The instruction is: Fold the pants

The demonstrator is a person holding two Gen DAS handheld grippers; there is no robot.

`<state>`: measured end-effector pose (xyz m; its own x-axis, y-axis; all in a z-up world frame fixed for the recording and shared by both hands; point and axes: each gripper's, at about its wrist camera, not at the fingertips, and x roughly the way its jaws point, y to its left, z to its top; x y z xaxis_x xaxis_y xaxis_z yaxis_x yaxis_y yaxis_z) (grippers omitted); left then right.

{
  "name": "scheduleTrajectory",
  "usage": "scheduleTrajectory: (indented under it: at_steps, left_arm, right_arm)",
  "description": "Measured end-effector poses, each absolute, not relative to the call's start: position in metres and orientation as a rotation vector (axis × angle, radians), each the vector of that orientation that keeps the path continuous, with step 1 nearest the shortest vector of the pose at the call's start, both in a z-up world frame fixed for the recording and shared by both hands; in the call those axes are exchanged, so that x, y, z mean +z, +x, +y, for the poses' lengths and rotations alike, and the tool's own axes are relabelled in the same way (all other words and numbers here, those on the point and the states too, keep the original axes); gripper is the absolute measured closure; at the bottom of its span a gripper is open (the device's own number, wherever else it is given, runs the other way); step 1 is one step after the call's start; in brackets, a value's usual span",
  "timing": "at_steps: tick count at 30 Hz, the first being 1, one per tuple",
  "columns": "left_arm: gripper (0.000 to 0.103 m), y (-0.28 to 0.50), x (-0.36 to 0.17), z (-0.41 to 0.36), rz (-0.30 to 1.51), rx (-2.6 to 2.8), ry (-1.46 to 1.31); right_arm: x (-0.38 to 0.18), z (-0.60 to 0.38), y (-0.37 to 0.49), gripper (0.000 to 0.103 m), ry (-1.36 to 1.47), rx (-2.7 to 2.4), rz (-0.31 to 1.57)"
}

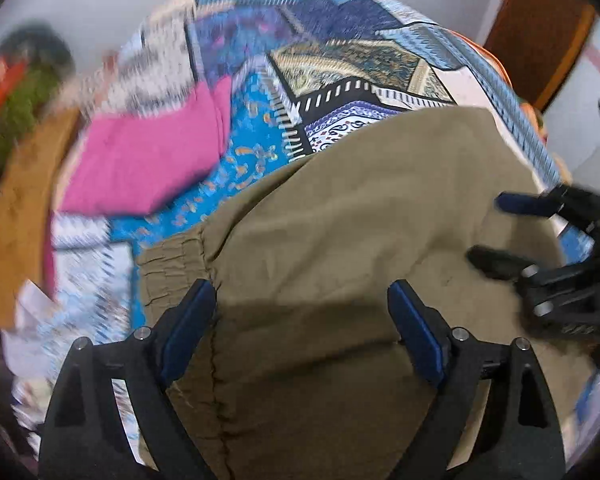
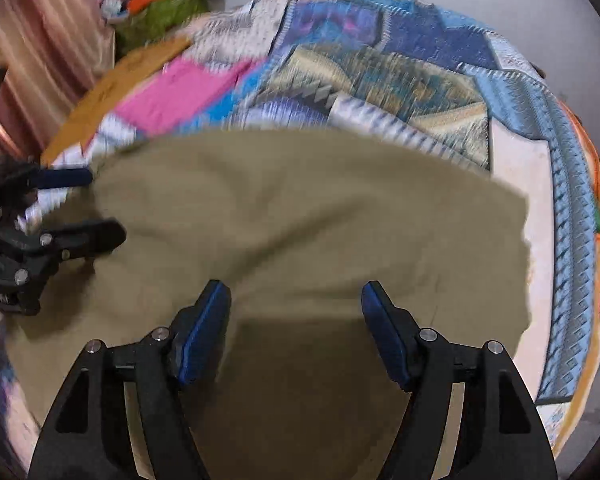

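Olive-khaki pants [image 1: 360, 208] lie spread on a patchwork bedspread [image 1: 340, 60], with a gathered elastic band [image 1: 168, 264] at their left edge. My left gripper [image 1: 300, 286] hovers over the cloth, open, with nothing between its blue pads. In this view the right gripper [image 1: 488, 230] comes in from the right edge, also open over the pants. In the right wrist view the pants [image 2: 300, 200] fill the middle. The right gripper [image 2: 294, 288] stands open above them, its pads clear of the cloth. The left gripper [image 2: 106, 204] shows at the left edge, open.
A folded pink cloth [image 1: 148, 160] [image 2: 180, 92] and a mustard-brown cloth [image 1: 20, 220] [image 2: 112, 92] lie at the far left of the bed. A green pile [image 2: 160, 12] sits beyond them. The bed's edge [image 2: 572, 240] drops off on the right. A wooden door [image 1: 536, 28] stands behind.
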<state>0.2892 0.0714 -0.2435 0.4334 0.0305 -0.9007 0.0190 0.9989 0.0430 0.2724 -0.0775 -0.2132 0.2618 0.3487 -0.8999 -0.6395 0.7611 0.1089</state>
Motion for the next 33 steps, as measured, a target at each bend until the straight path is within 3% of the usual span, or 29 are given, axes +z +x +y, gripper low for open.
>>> scheduleTrajectory:
  at_steps: [33]
  left_arm:
    - [0.012,0.147,-0.216,0.085,1.014,0.116,0.087]
  right_arm:
    - [-0.198,-0.211,0.148,0.035,-0.034,0.598,1.151]
